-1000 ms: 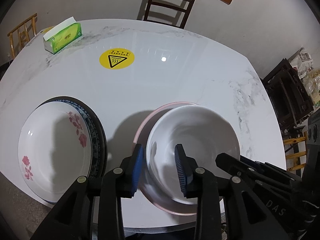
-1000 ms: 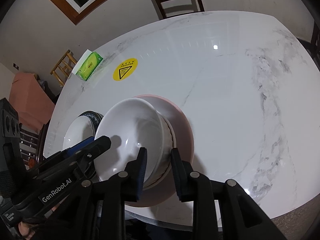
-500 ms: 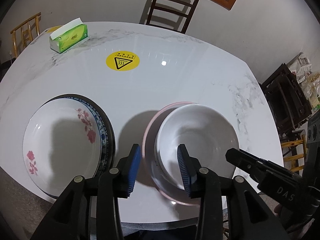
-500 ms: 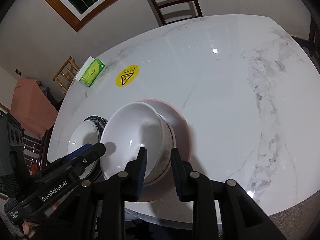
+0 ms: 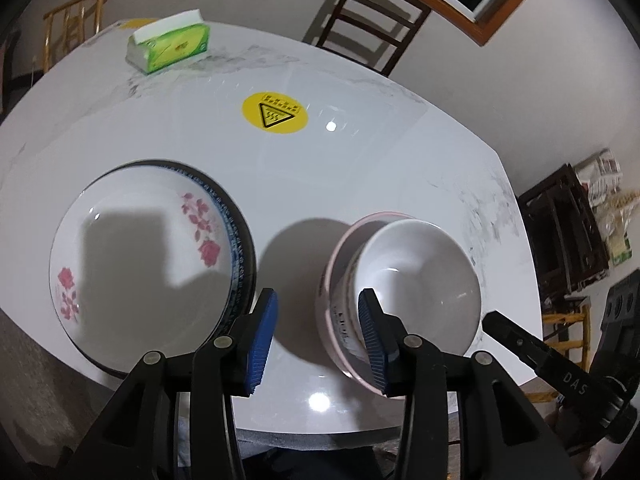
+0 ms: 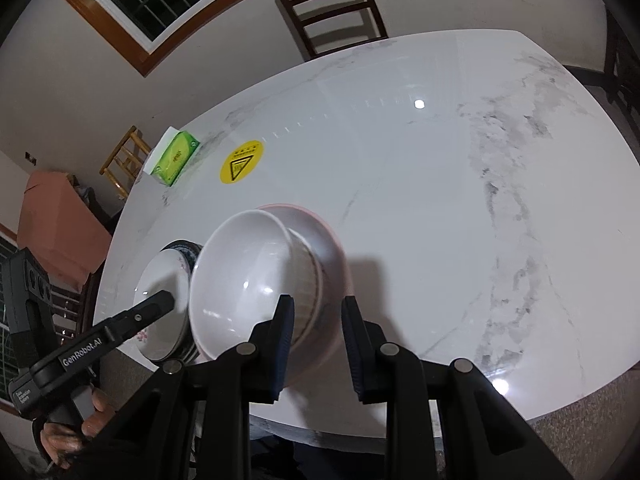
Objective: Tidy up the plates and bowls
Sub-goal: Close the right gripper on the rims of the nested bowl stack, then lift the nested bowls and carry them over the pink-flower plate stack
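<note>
A white bowl (image 5: 416,276) sits nested on other bowls in a pink bowl (image 5: 332,296) near the table's front edge; the stack also shows in the right wrist view (image 6: 248,280). A rose-patterned white plate (image 5: 136,248) lies on a dark blue-rimmed plate (image 5: 244,248) to its left. My left gripper (image 5: 316,336) is open and empty, above the table between the plates and the bowl stack. My right gripper (image 6: 316,340) is open, its fingers either side of the near rim of the bowl stack.
A green tissue box (image 5: 168,46) and a round yellow warning sticker (image 5: 276,112) lie on the white marble table (image 5: 360,168). A dark wooden chair (image 5: 368,28) stands behind it. Dark shelving (image 5: 568,232) is at the right.
My left gripper has pulled back and left off the white bowl's rim, and has opened wider. My right gripper has drawn back slightly and stays open around the stack.
</note>
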`<state>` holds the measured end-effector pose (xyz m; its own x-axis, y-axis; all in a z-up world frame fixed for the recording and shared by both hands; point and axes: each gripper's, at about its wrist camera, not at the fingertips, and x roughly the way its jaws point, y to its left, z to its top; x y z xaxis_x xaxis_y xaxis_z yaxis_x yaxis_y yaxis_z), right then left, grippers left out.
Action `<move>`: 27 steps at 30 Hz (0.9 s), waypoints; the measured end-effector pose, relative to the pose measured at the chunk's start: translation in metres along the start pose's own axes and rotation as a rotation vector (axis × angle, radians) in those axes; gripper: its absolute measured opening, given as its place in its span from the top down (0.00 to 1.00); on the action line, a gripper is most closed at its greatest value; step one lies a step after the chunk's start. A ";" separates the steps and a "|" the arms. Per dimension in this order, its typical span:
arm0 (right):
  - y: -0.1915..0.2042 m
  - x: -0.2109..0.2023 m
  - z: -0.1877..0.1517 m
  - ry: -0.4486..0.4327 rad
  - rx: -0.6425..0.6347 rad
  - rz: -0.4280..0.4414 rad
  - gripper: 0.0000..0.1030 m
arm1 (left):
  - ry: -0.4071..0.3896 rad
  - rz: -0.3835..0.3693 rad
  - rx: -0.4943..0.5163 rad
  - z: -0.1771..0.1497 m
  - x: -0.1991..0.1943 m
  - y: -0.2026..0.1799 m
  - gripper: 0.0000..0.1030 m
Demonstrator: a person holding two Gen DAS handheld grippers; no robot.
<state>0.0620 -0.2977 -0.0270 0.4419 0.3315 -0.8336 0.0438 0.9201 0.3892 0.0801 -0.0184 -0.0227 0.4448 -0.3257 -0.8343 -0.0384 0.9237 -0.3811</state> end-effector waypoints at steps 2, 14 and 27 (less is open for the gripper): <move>-0.004 0.002 0.000 0.007 0.014 -0.012 0.75 | 0.007 -0.001 -0.013 0.000 0.002 0.004 0.63; -0.011 0.020 -0.003 0.051 0.034 -0.026 0.75 | 0.059 -0.008 -0.049 -0.001 0.015 0.011 0.63; -0.006 0.039 -0.002 0.083 0.011 -0.081 0.75 | 0.102 0.011 -0.049 -0.005 0.035 0.010 0.65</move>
<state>0.0773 -0.2899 -0.0620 0.3608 0.2723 -0.8920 0.0867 0.9425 0.3227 0.0913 -0.0214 -0.0578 0.3510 -0.3370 -0.8736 -0.0876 0.9171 -0.3889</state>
